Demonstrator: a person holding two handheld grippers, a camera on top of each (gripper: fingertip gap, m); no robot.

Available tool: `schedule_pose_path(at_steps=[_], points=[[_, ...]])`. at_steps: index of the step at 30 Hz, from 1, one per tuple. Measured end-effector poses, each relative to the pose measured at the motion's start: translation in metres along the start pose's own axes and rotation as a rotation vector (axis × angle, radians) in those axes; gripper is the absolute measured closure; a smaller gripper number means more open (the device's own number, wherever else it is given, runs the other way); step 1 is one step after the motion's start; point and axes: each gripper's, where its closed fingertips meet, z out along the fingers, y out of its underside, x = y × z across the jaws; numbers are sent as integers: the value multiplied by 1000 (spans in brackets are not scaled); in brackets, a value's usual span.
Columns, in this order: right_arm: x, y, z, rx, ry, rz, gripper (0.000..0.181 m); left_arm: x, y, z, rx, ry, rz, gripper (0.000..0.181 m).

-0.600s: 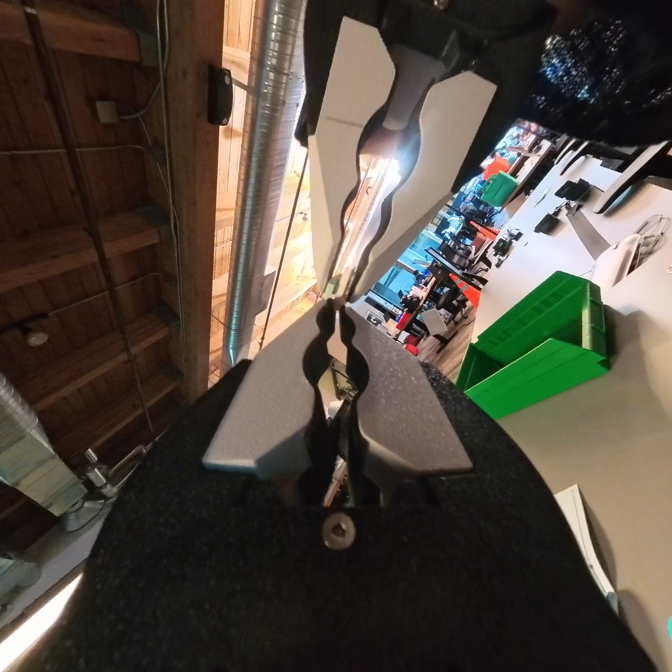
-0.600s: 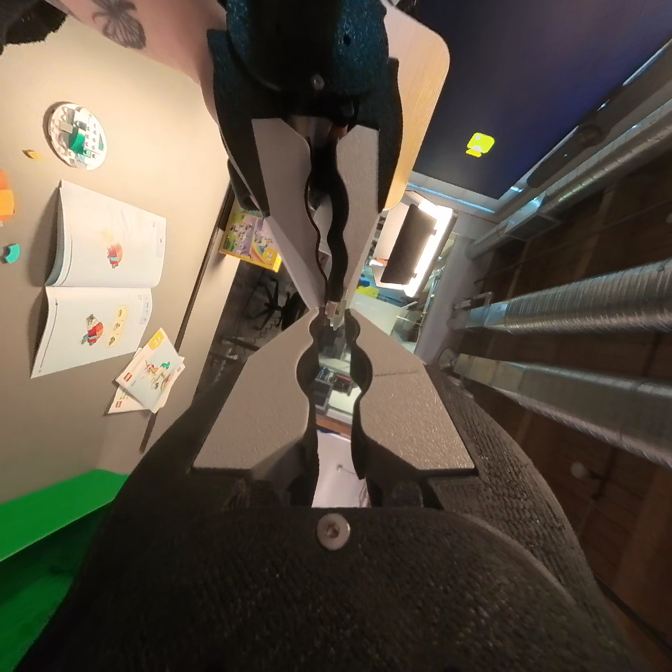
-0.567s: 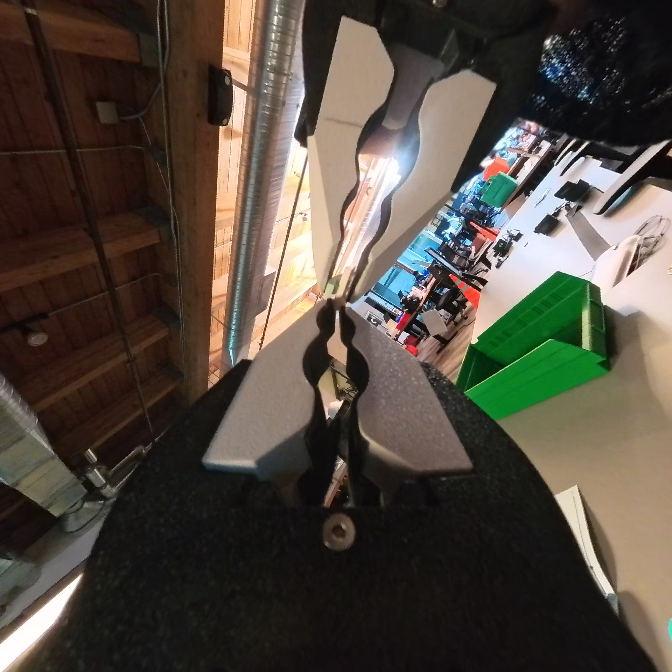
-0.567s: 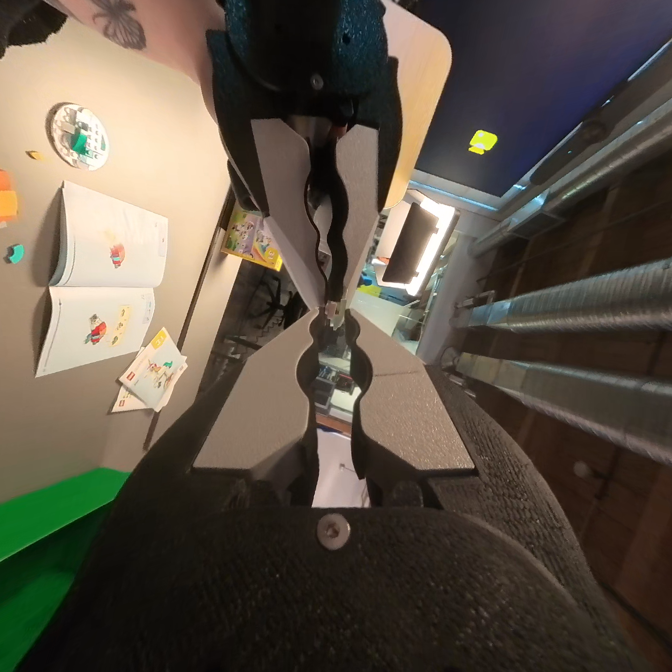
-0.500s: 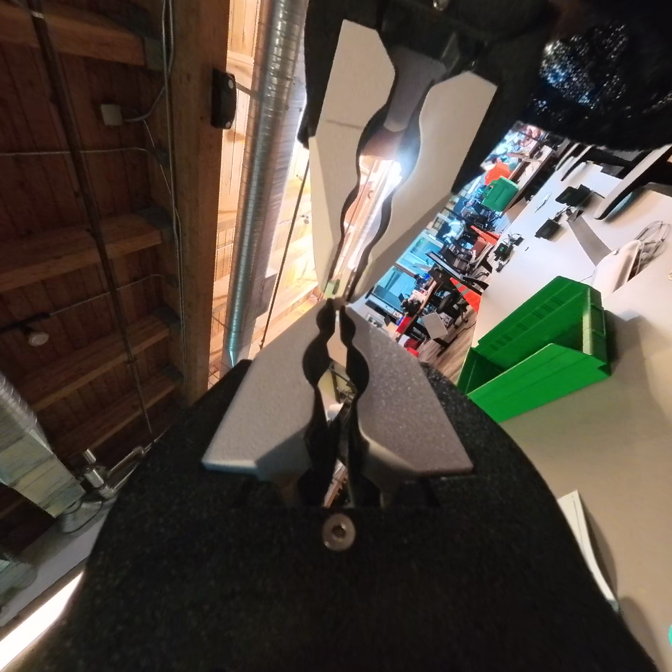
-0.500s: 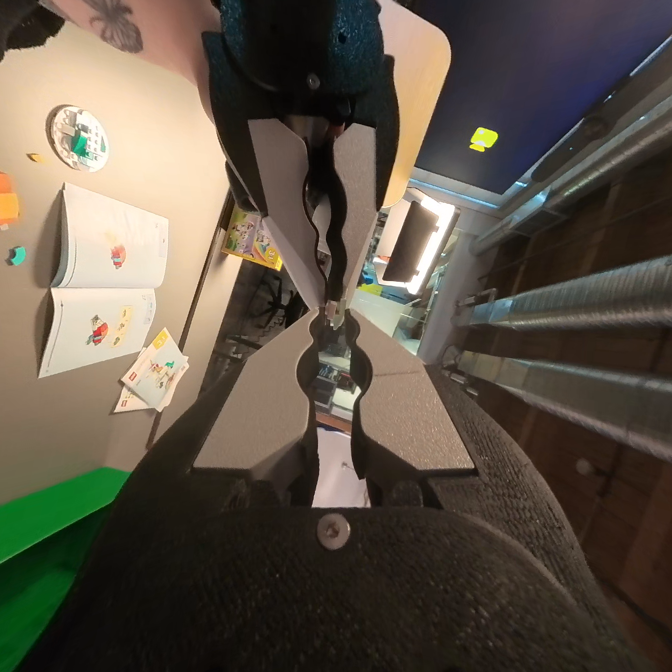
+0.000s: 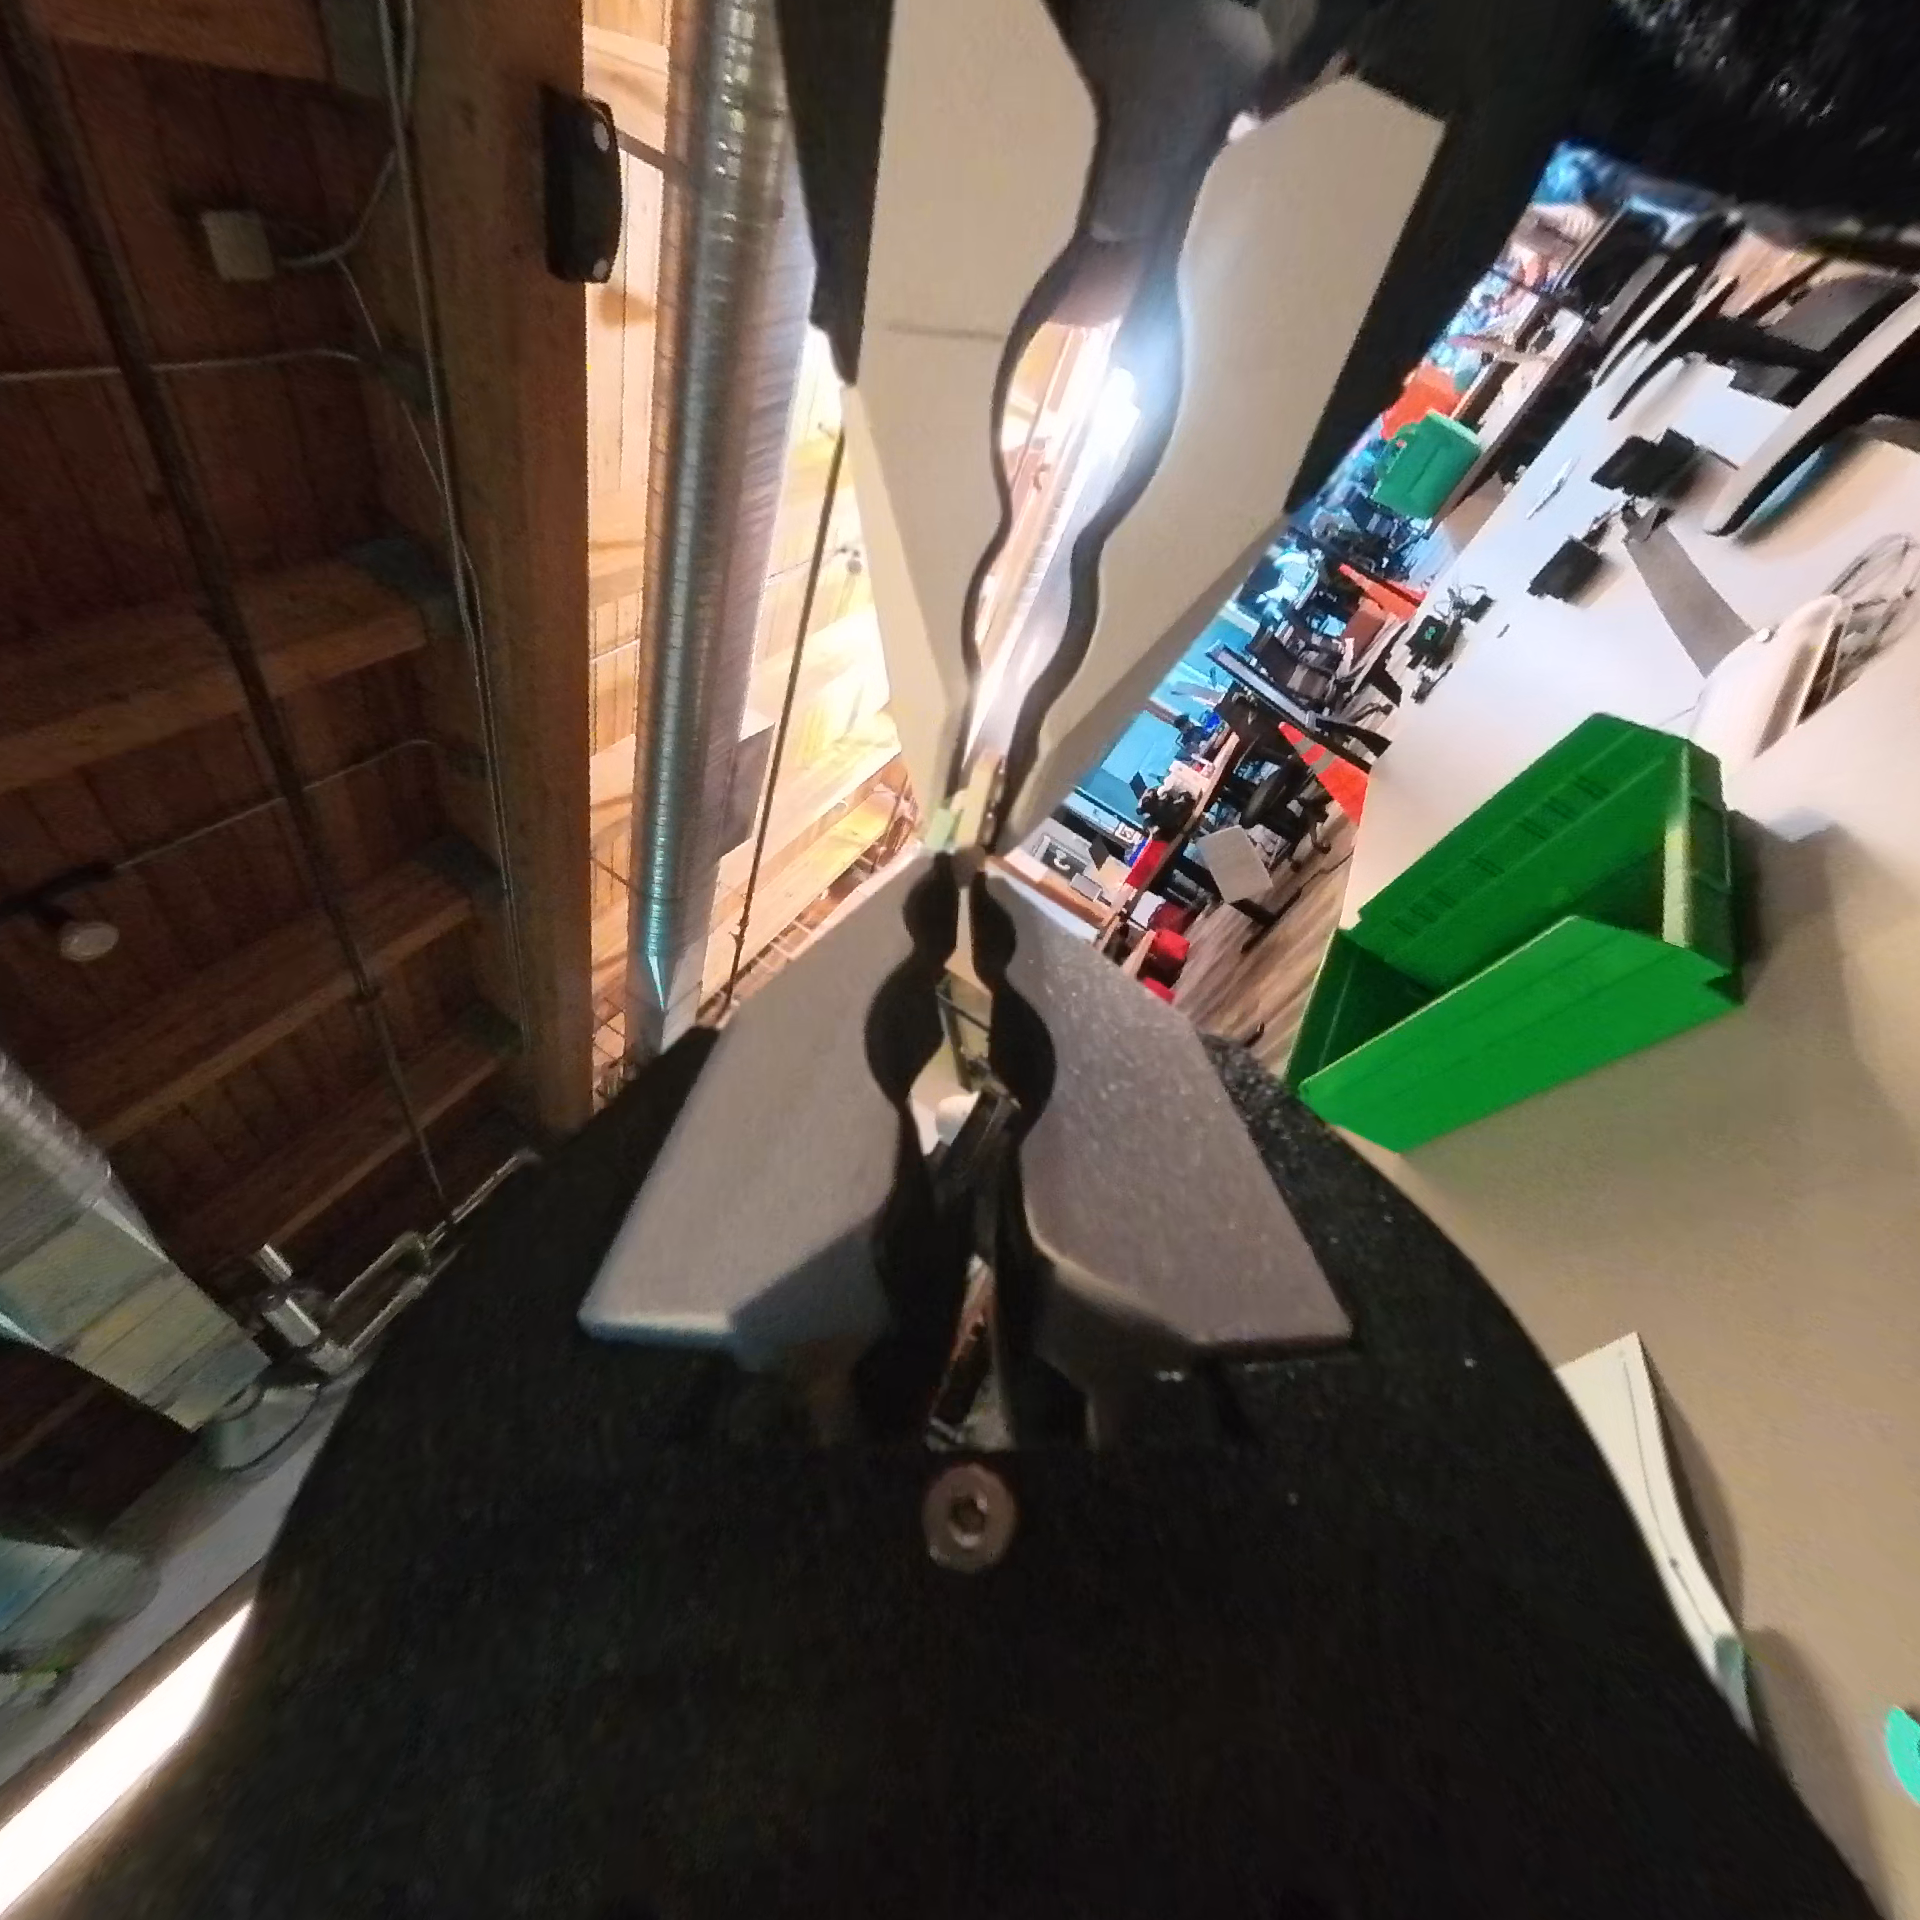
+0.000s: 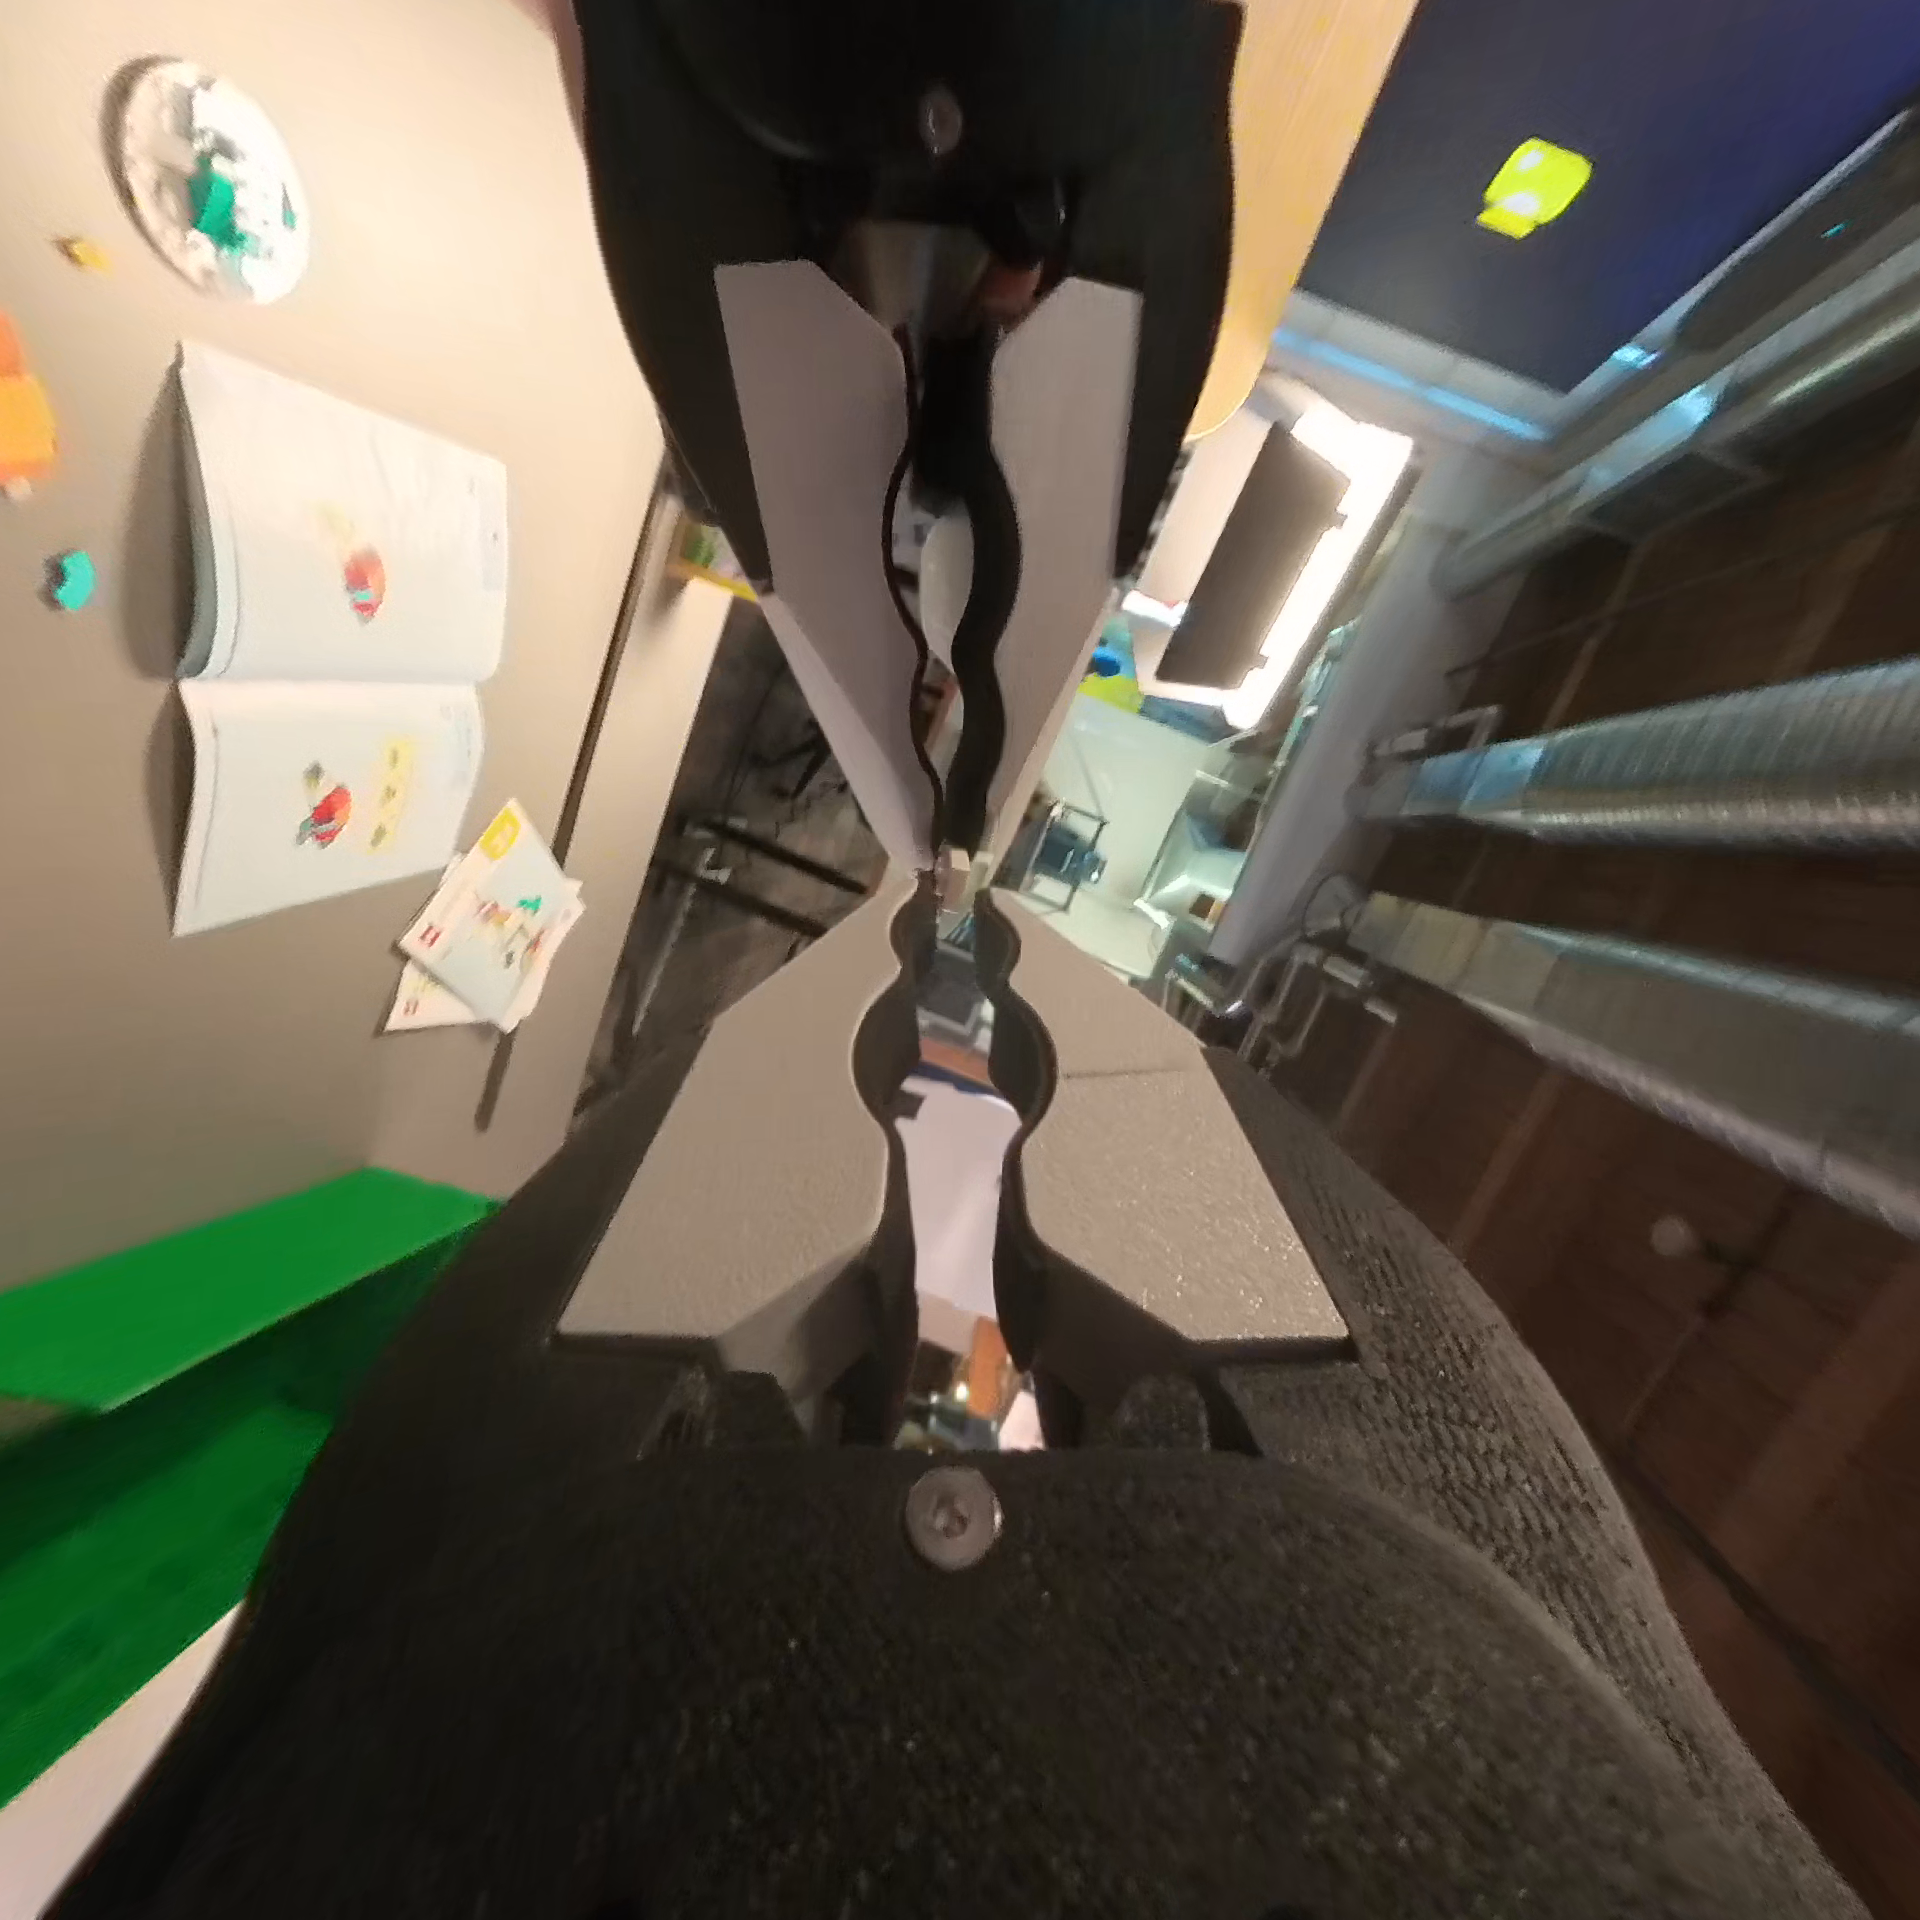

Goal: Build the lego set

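Observation:
Both grippers are held in the air, tip to tip. In the left wrist view my left gripper (image 7: 961,871) is shut, its fingertips almost touching. My right gripper (image 7: 971,805) comes down from the top of that view. A tiny pale lego piece (image 7: 948,827) sits at its tip, where the two grippers meet. In the right wrist view my right gripper (image 8: 948,896) is shut on that small piece (image 8: 958,873), and the left gripper (image 8: 943,847) points down at it from above. I cannot tell whether the left gripper holds a part of its own.
On the grey table are an open instruction booklet (image 8: 332,644), small leaflets (image 8: 488,925), a round white plate (image 8: 140,114) with lego parts, and loose orange (image 8: 21,416) and teal (image 8: 71,580) pieces. Green bins (image 7: 1538,935) stand on the table, one also near my right gripper (image 8: 208,1299). Less than 4 cm separates the two grippers' tips. From either gripper's tips it is about 35 cm to the round white plate (image 8: 140,114).
The grippers stay tip to tip on the small piece. Each looms larger in the other's view, and the table items have slid upward in the right wrist view.

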Motion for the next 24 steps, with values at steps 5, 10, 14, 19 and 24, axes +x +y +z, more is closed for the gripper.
schedule_pose_path(at_steps=[5,10,14,19,24], points=[[-2,2,-1,-11,3,-28,176,3,1,2,-13,5,10,181],[-8,7,2,-49,2,-154,176,8,7,6,-67,11,61,181],[-4,7,0,-28,-17,-97,176,4,3,5,-24,-16,26,180],[0,8,-3,-11,-34,-51,176,-13,-7,-1,51,-122,-6,151],[-3,7,-5,17,-73,-12,176,-7,-28,-14,195,-73,8,164]])
